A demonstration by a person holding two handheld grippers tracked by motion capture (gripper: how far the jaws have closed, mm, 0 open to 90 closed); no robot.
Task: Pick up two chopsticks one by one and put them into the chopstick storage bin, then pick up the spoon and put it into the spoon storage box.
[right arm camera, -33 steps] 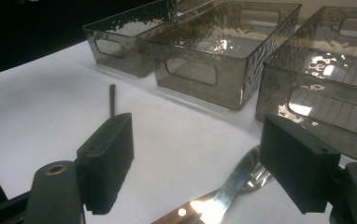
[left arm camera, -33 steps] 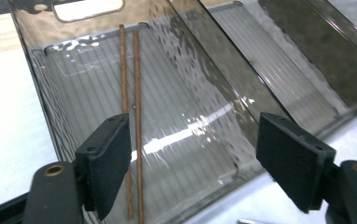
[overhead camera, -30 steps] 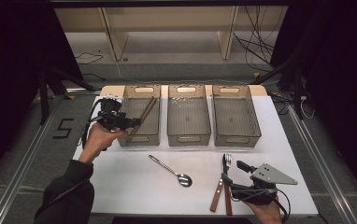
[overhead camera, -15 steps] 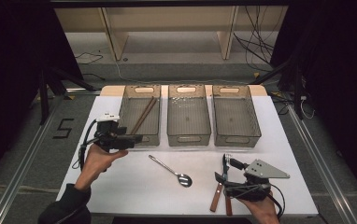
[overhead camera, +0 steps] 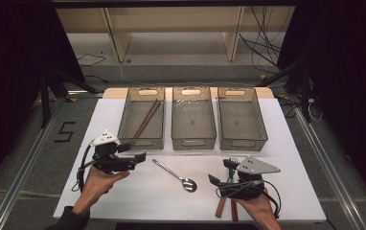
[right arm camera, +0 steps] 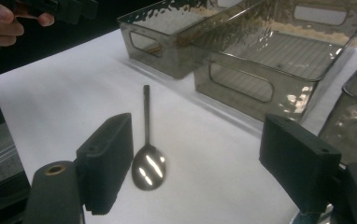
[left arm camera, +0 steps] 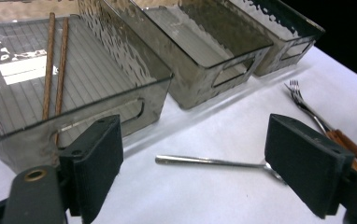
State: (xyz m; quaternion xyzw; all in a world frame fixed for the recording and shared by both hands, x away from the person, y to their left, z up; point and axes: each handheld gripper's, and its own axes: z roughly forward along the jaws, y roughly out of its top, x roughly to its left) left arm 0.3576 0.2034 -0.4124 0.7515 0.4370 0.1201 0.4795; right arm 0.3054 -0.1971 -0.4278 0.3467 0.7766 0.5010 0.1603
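Observation:
Two brown chopsticks [overhead camera: 146, 119] [left arm camera: 55, 65] lie in the left smoky plastic bin [overhead camera: 142, 142] [left arm camera: 120, 105]. My left gripper [overhead camera: 140, 156] [left arm camera: 195, 154] hovers just in front of that bin's near left corner. Its jaws have just been opening, stand wide and hold nothing. A metal spoon [overhead camera: 176, 176] [left arm camera: 209, 161] [right arm camera: 147, 149] lies on the white table [overhead camera: 291, 143] between the hands. My right gripper [overhead camera: 214, 184] [right arm camera: 195, 158] is open, low over the table, pointing left at the spoon's bowl just ahead of its jaws. Forks with wooden handles [overhead camera: 221, 208] [left arm camera: 307, 105] lie under the right hand.
The middle bin [overhead camera: 193, 142] [right arm camera: 242, 79] and the right bin [overhead camera: 242, 142] hold nothing I can see. The three bins stand side by side along the far half of the table. Dark floor and cables surround the table.
The left gripper has drawn back from the left bin toward the near side and sunk, leaving the chopsticks lying in the bin. The right gripper has shifted a little toward the spoon.

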